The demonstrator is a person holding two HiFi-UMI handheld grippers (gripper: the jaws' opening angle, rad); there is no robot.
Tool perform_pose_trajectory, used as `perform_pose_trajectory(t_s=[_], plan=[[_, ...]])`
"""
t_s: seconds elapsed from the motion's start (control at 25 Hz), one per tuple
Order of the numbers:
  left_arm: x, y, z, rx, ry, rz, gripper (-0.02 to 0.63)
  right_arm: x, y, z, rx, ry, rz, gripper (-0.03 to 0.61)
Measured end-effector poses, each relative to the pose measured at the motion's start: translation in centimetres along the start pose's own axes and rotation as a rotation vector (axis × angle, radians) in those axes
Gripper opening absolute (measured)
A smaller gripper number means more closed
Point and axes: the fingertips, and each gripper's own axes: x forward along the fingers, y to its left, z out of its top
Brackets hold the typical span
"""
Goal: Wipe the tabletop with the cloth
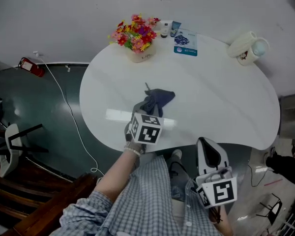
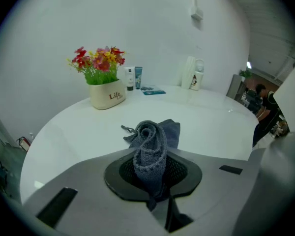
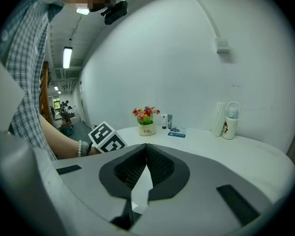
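Note:
A dark blue knitted cloth lies bunched near the middle of the white round tabletop. My left gripper reaches over the table's near edge and is shut on the near end of the cloth. In the left gripper view the cloth stands rolled between the jaws of the left gripper, and the rest of it trails onto the table beyond. My right gripper hangs off the table's front edge, close to the person's body. In its own view the right gripper is shut, with nothing held.
At the table's far edge stand a flower pot, two small bottles, a blue booklet and a white mug with a holder. A red extinguisher and a cable lie on the floor at left; chairs stand at the lower left.

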Motion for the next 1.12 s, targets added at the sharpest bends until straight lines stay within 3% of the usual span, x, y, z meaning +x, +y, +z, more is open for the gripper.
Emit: perform_pose_trajectory(t_s=[0.44,0.72,1.12], plan=[[3.6,-0.8,4.1,-0.009,-0.003,-0.008,0.055,-1.7,-2.2,-0.6,0.028,0.006,-0.077,0.009],[3.3,0.8,3.5,-0.055,-0.011,-0.005,0.055,-1.3,-1.8,-0.4,0.024,0.000,-0.067,0.009],[1.5,6.7,2.1,-0.075,-0.017,0.080,0.055,0.5,0.1,0.2,0.004,-0.002,-0.021,0.009]])
